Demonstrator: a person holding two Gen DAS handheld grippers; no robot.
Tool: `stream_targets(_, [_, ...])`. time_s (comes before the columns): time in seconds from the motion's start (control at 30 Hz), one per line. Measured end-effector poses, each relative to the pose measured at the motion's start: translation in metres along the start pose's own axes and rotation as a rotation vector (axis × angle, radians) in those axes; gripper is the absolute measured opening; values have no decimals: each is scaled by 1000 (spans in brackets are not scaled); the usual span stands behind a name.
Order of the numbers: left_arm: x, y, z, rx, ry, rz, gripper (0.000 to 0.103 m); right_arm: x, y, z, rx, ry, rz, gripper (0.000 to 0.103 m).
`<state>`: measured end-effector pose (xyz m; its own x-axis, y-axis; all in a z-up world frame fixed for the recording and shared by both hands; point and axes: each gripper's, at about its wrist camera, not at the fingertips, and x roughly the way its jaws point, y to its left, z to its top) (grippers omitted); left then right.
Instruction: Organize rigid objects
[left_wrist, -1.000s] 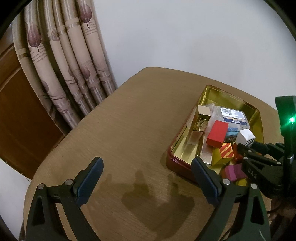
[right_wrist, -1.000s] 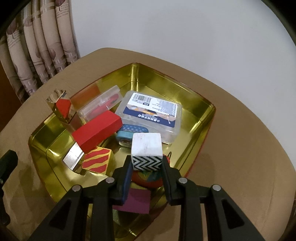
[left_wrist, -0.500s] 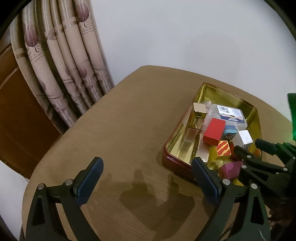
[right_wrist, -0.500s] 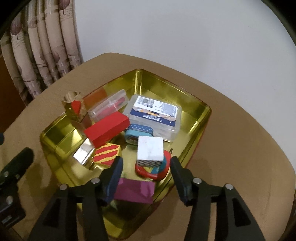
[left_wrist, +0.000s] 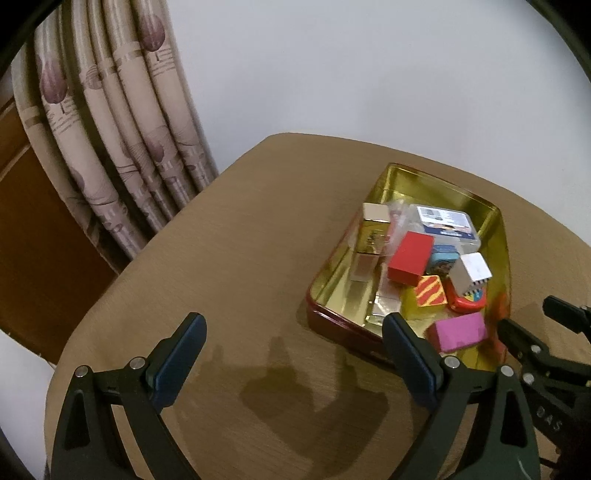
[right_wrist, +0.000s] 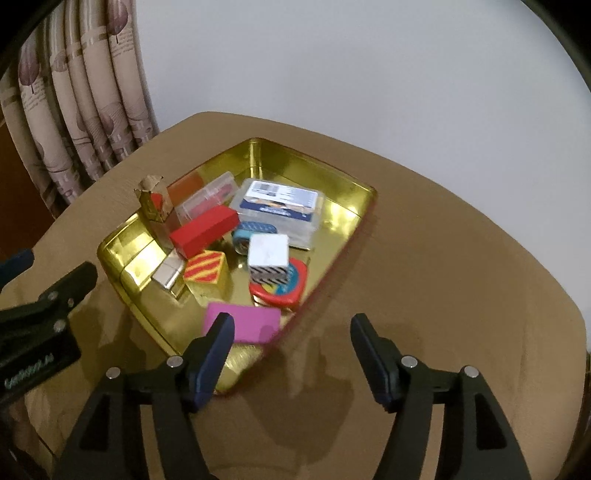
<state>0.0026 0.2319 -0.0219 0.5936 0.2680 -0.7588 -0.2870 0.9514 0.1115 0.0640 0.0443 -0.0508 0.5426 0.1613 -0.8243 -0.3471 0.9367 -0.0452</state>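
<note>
left gripper (left_wrist: 291, 354) released, nothing between its fingers, left of the gold tin (right_wrist: 343, 181). white zigzag cube (right_wrist: 269, 258) rests on a red tape measure (right_wrist: 291, 291) inside the tin. right gripper (right_wrist: 291, 339) opening, empty, at the tin's near corner.

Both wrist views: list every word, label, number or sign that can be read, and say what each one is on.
"DAS": pale letters on the arm of the right gripper, seen from the left wrist; only roughly legible.
Pale script on the left gripper's body in the right wrist view: too blurred to read.
Printed label with a barcode on the clear plastic box: too small to read.
Gold carton: faint embossed mark, unreadable.
Nothing else carries text.
</note>
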Motion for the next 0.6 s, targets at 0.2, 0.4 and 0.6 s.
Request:
stream_targets(0.2, [-4,-11,-2,52,-13,-2,95,-16,-10,-16,21,-8,-4,68])
stream_targets(0.4, [-8,-15,-3,63,-14,-22,95,-22,-5,-25,7,-15,-6,69])
stream_targets(0.6, [-8,-15,-4,67,-13,-29,95,-28,1,-26,-4,-20,4,69])
